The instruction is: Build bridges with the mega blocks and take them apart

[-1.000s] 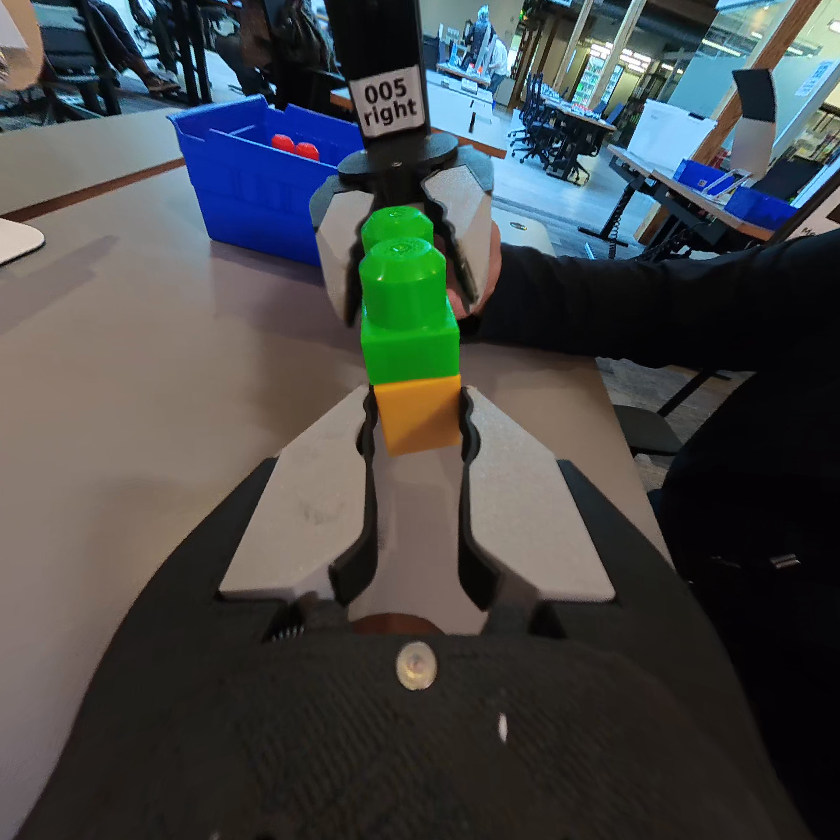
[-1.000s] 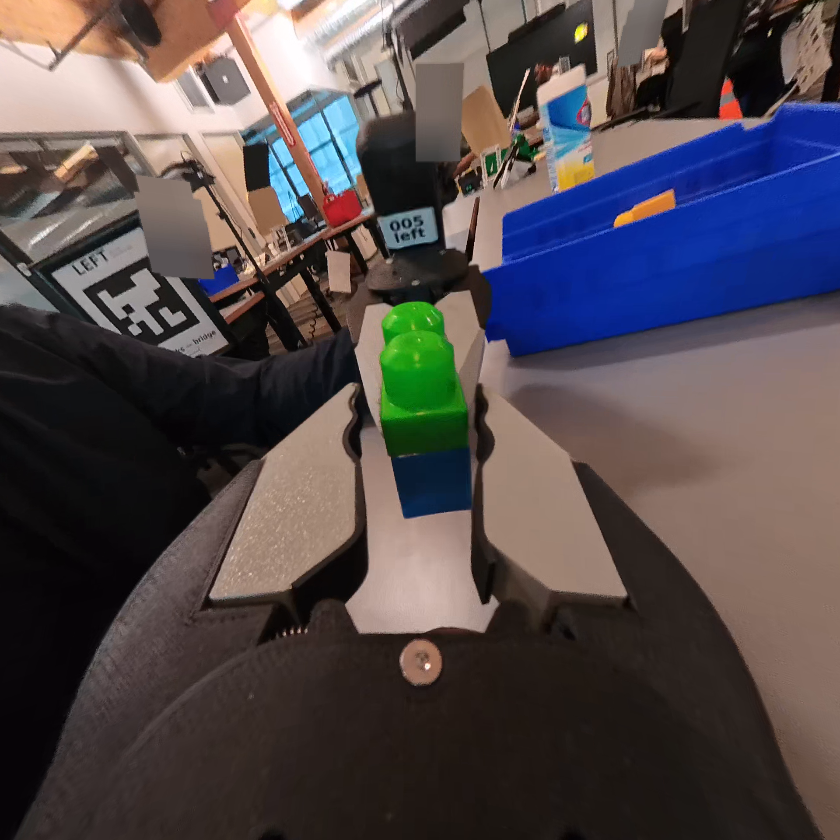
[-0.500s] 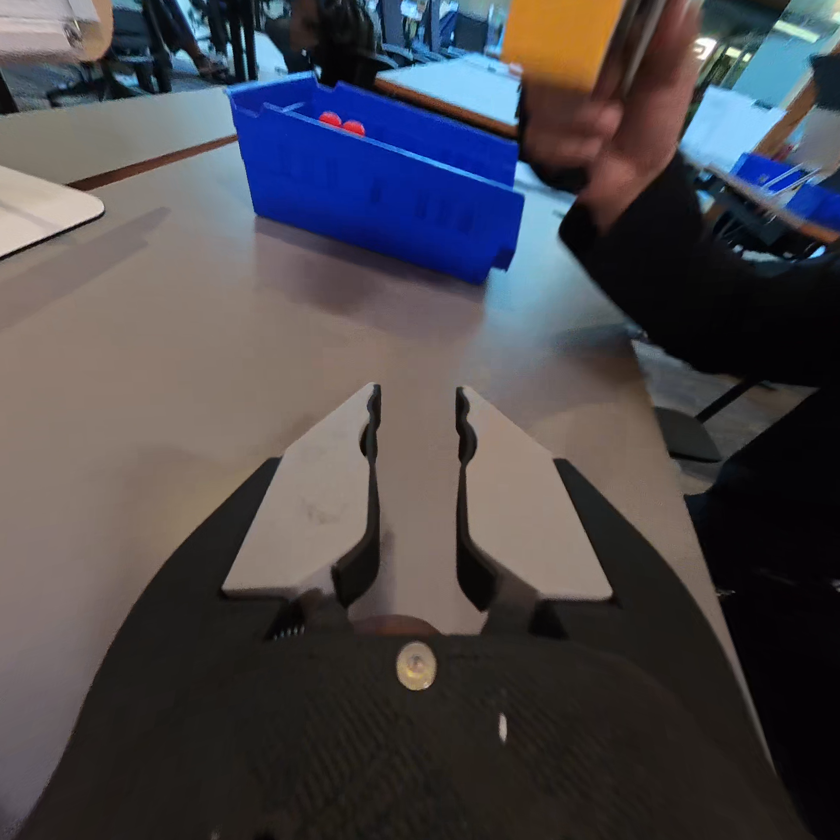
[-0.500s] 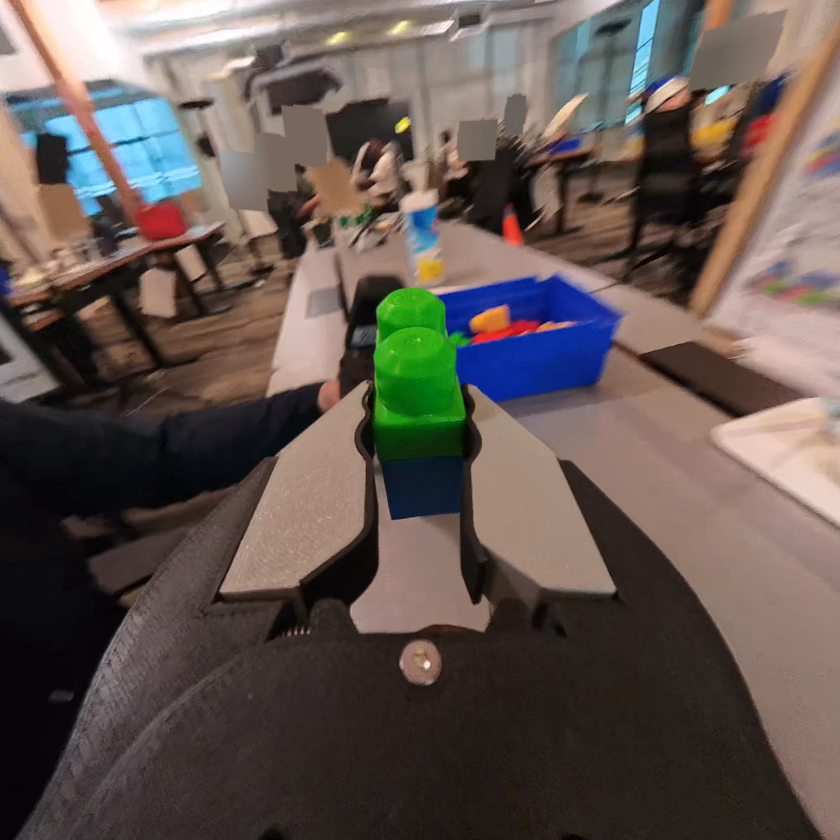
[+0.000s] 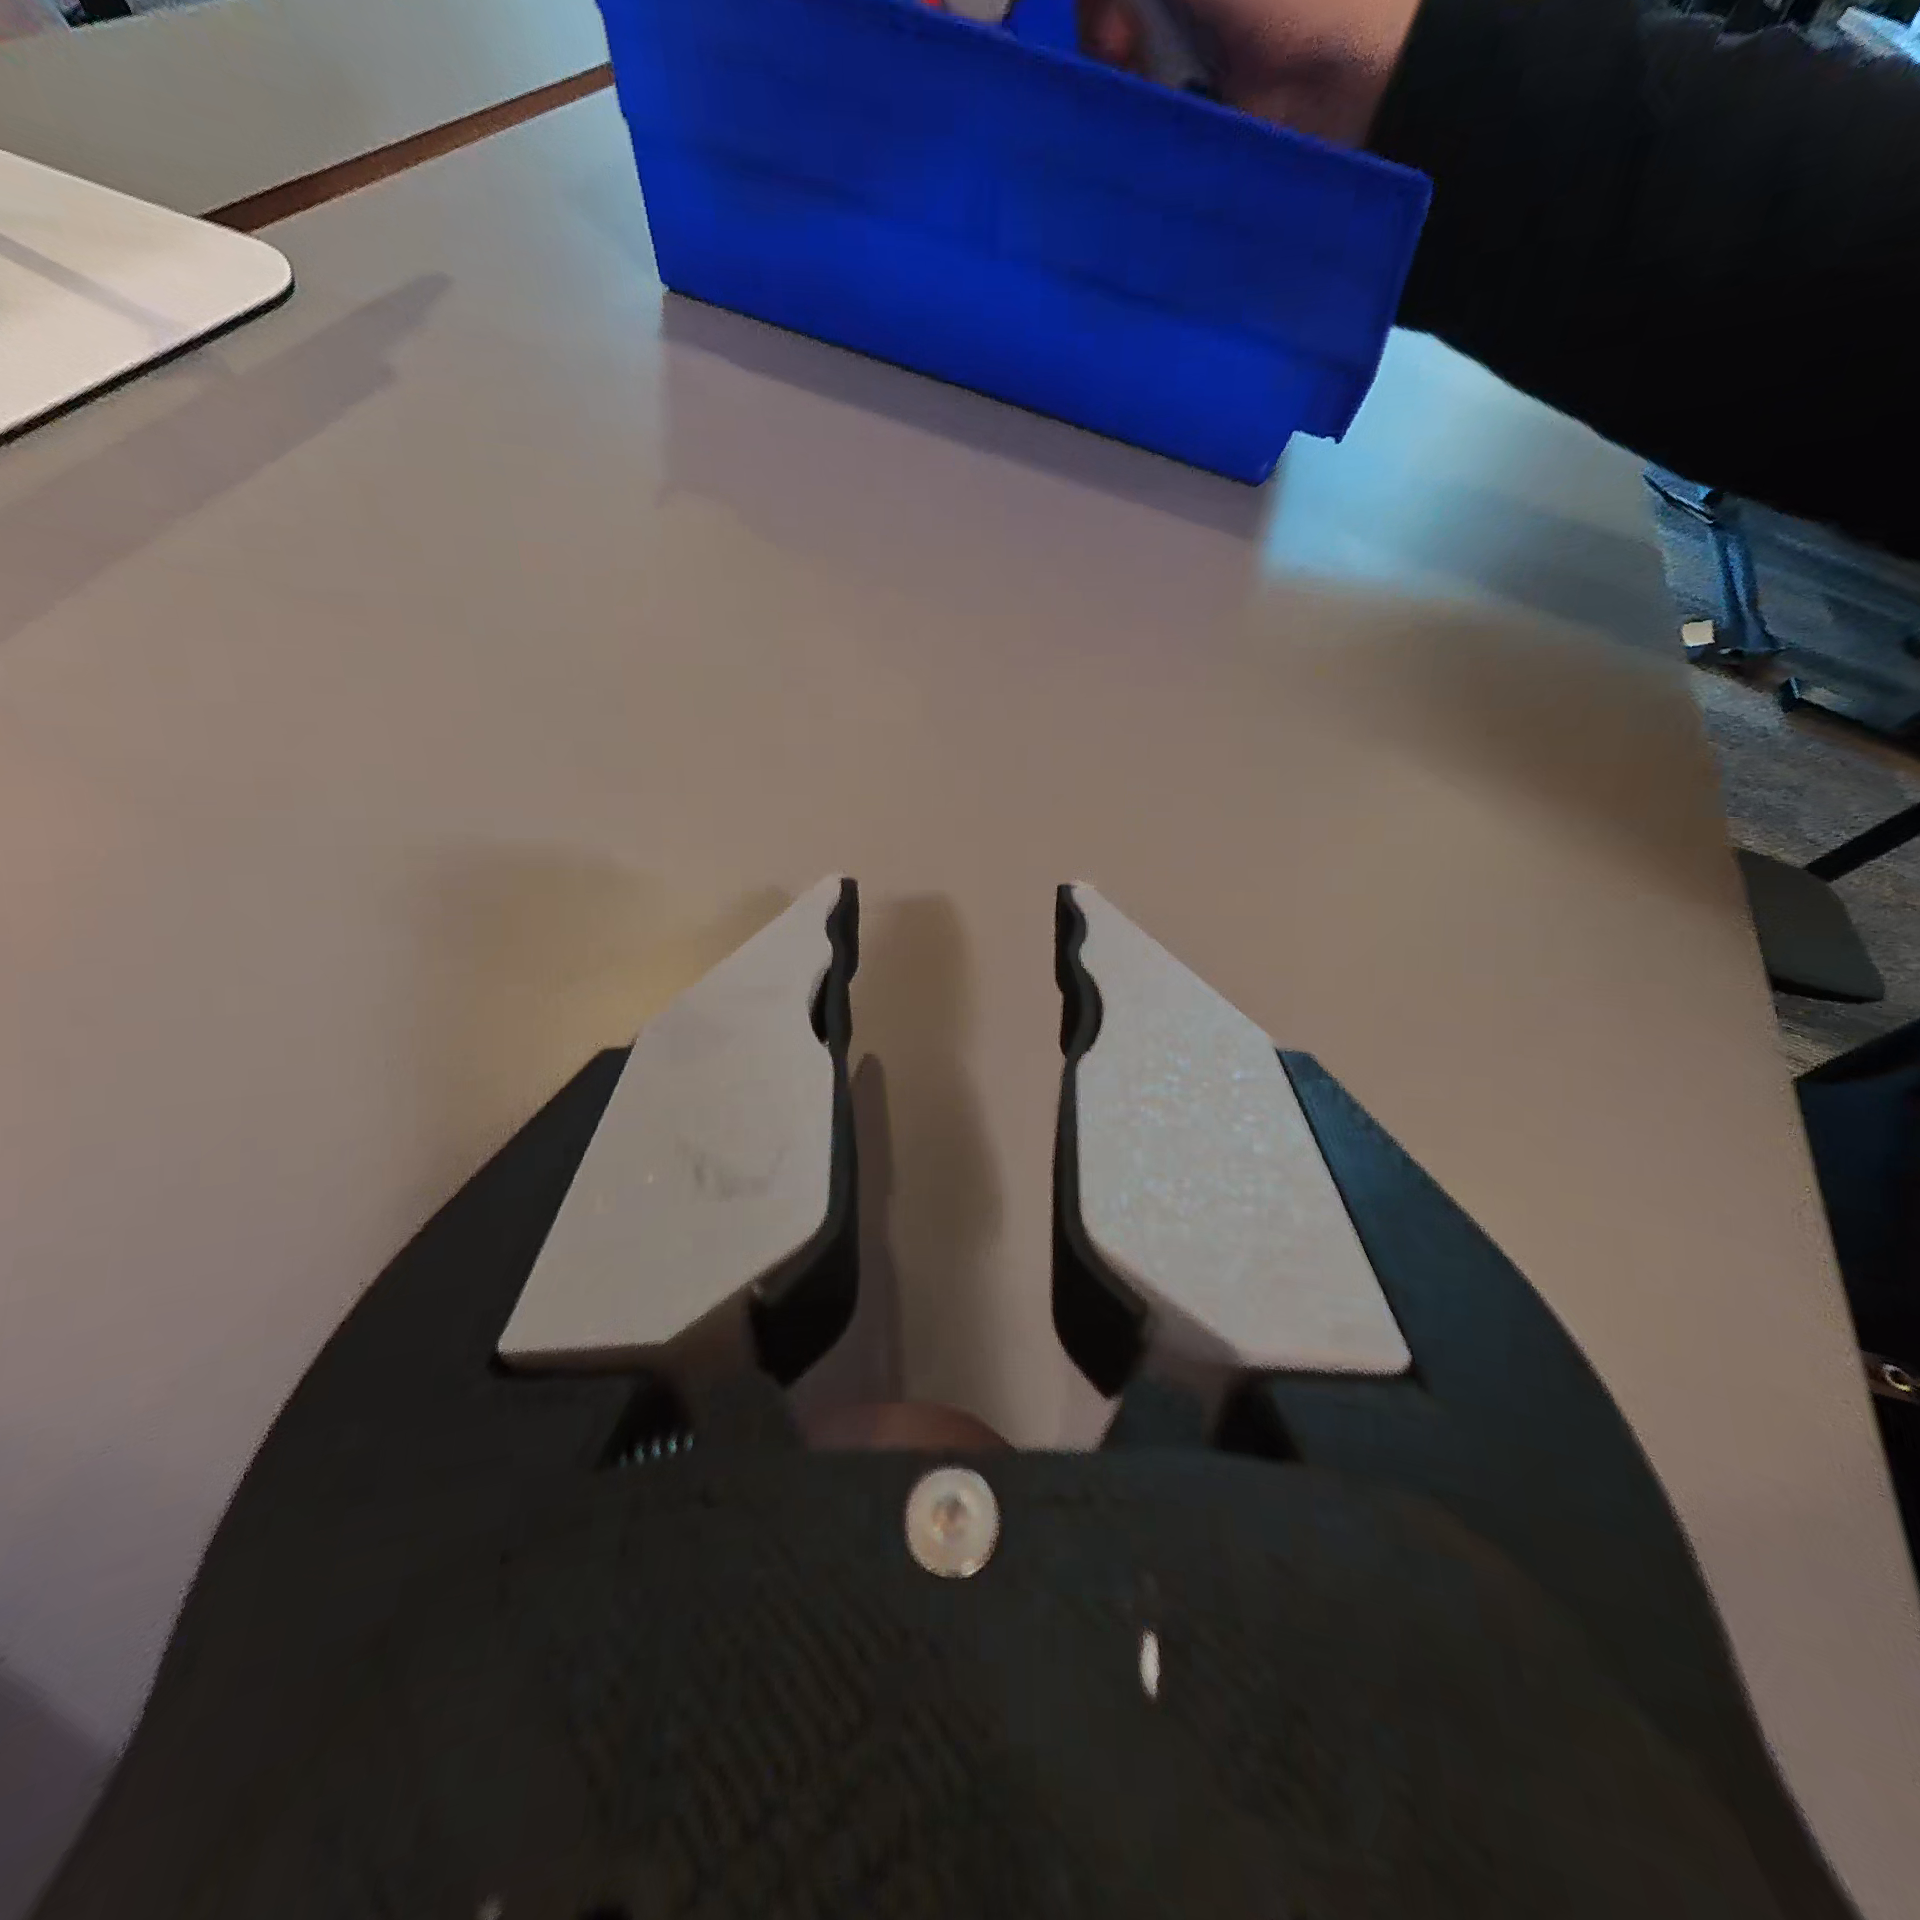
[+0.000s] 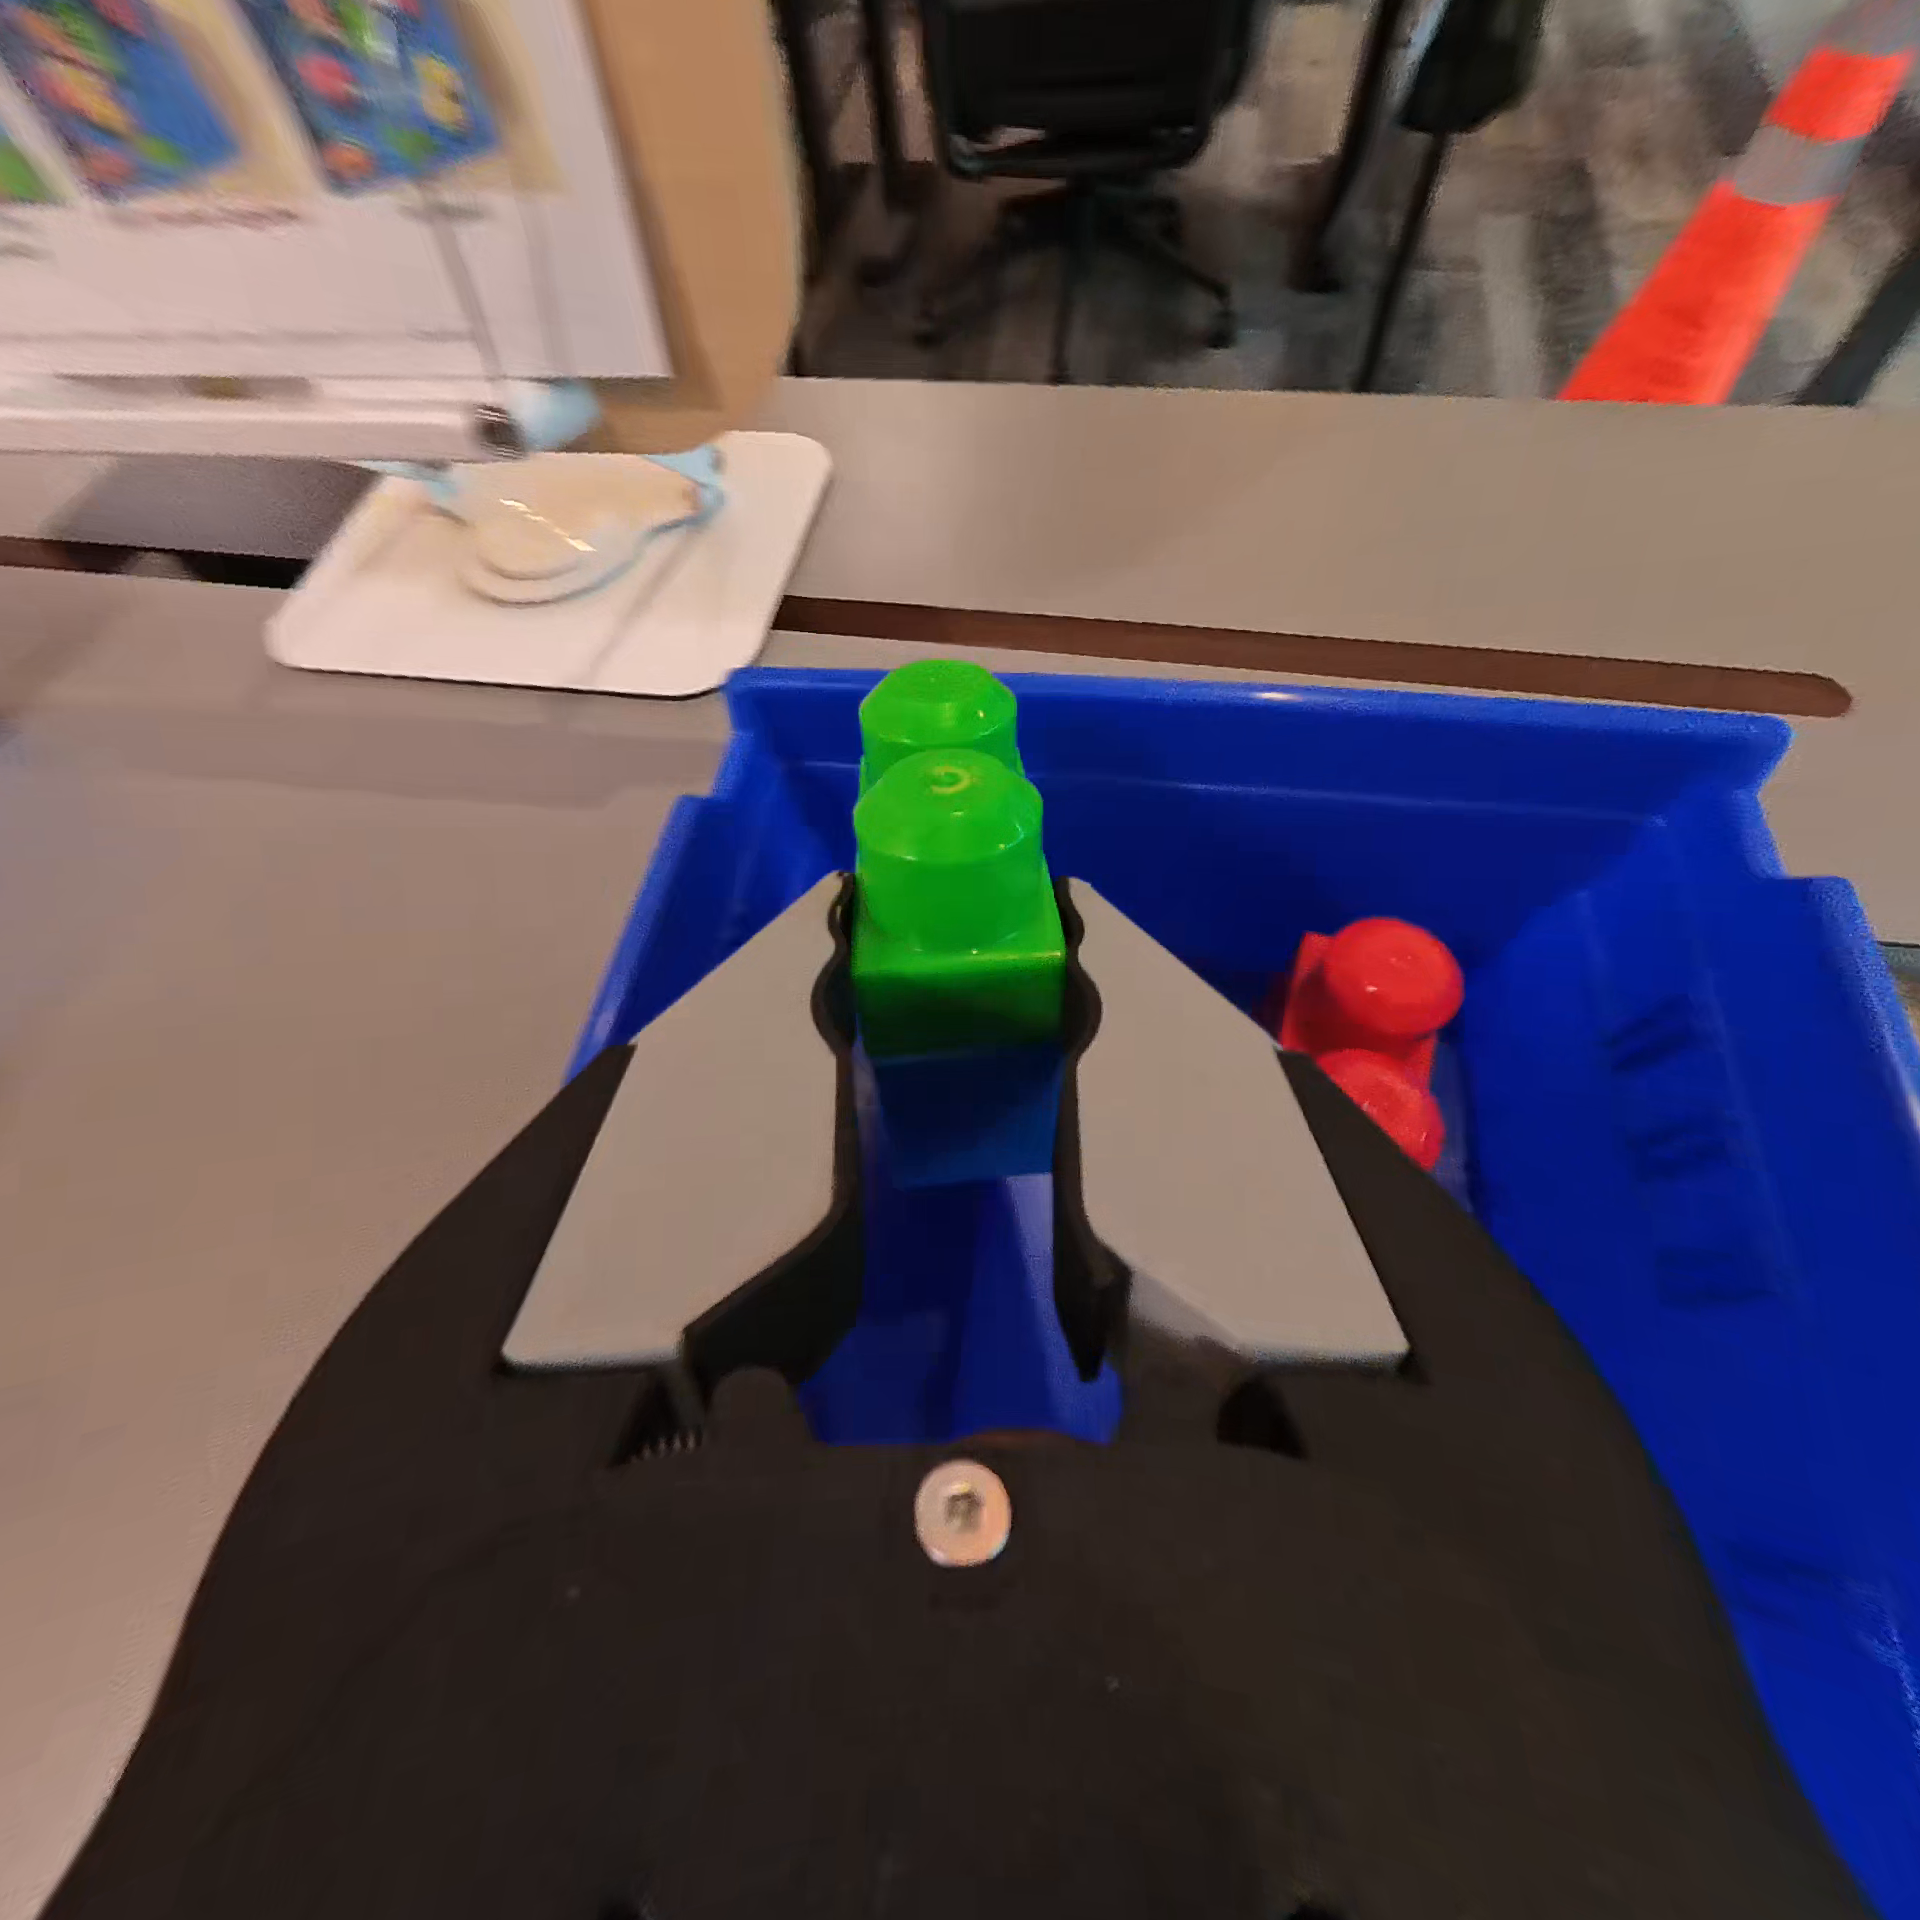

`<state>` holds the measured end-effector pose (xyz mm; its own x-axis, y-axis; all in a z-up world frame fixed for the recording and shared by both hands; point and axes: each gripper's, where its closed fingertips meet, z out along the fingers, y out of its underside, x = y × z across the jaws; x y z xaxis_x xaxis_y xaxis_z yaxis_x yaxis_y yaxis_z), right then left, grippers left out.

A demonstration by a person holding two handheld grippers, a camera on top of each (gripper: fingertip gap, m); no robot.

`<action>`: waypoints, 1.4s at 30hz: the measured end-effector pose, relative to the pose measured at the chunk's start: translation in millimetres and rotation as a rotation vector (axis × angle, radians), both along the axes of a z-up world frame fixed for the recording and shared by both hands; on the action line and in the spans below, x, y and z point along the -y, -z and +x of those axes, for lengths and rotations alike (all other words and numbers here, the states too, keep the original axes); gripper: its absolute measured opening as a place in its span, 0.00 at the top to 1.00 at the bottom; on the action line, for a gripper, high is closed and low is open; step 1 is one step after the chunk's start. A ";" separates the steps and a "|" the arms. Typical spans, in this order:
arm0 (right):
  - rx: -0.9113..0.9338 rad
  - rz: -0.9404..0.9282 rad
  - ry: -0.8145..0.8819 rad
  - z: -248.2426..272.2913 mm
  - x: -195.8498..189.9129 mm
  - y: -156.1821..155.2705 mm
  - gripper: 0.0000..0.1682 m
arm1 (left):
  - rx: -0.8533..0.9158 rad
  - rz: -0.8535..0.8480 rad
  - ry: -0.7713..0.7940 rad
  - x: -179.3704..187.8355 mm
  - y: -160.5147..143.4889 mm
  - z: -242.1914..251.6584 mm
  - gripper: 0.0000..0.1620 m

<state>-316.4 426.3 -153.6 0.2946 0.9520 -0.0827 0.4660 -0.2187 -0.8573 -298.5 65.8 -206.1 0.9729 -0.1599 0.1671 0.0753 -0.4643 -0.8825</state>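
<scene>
Left wrist view: left gripper [image 5: 956, 904] low over a grey table [image 5: 623, 644], jaws apart with nothing between them, only bare tabletop showing in the gap. Straight ahead, well apart from the fingertips, a blue bin [image 5: 1018, 239] standing on the table, its near wall blocking any look at what lies inside. At the far right, a black sleeve [image 5: 1662, 208] reaching over the bin's right end and hiding that corner. At the far left edge, the rounded corner of a white tray [image 5: 114, 301] lying flat on the table.

Right wrist view: right gripper [image 6: 956, 935] clamped on a green block [image 6: 951, 935] with two round studs on top, a dark blue block [image 6: 966, 1117] fixed beneath it. Held over the open blue bin [image 6: 1299, 790], above its left part. In the bin just to the right of the held stack, a red block [image 6: 1371, 1018], partly hidden behind the right finger. Beyond the bin, on the grey table [image 6: 312, 935], a white tray [image 6: 665, 582] carrying a blurred pale object. Farther back, an office chair [image 6: 1070, 135] and an orange cone [image 6: 1745, 239], both blurred.
</scene>
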 end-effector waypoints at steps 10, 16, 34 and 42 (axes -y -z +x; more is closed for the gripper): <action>0.114 -0.065 -0.017 -9.0 -9.9 60.6 0.78 | 0.000 -0.010 0.041 -0.8 -0.3 7.3 0.80; 0.213 0.009 -0.079 4.7 4.4 60.1 0.75 | -0.015 -0.018 0.048 -0.5 1.2 9.5 0.80; -0.308 0.055 -0.543 -2.6 224.9 -112.1 0.57 | -0.031 0.032 -0.018 -0.1 -9.8 -5.1 0.68; -0.190 0.026 -0.704 -60.2 308.9 19.9 0.57 | -0.051 0.056 0.025 6.2 -11.4 -1.2 0.63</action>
